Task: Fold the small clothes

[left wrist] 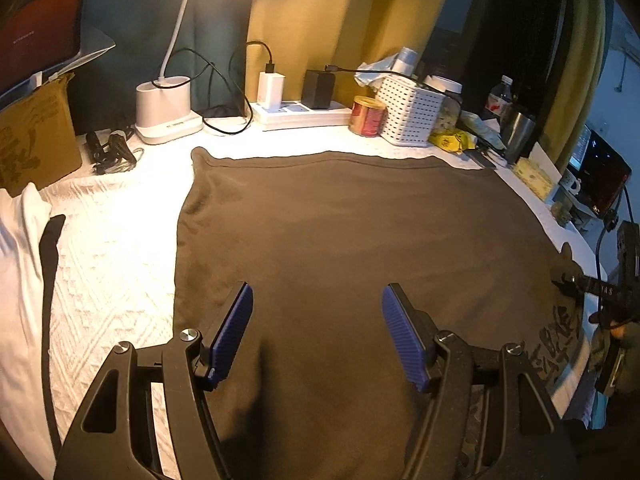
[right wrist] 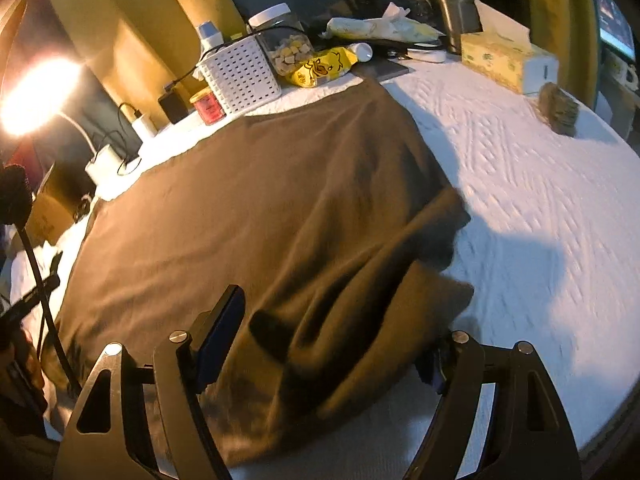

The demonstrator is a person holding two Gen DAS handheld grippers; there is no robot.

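Note:
A brown garment [left wrist: 340, 232] lies spread flat on the white quilted cover [left wrist: 116, 248]. In the left wrist view my left gripper [left wrist: 318, 320] hovers open over the garment's near part, nothing between its blue pads. My right gripper [left wrist: 576, 280] shows at the garment's right edge, held by a person's hand. In the right wrist view the garment [right wrist: 260, 208] is bunched into folds at its near right edge [right wrist: 400, 280]. My right gripper [right wrist: 328, 344] stands wide open around those folds. Its left finger [right wrist: 220, 332] is clear of the cloth; the cloth partly hides the right one.
Along the back stand a lamp base [left wrist: 166, 110], power strip [left wrist: 300, 112], red tin [left wrist: 366, 116], white basket [left wrist: 412, 114], steel cup [right wrist: 454, 0] and tissue box [right wrist: 504, 58]. White cloth [left wrist: 16, 248] lies left. A small brown bundle [right wrist: 558, 110] sits far right.

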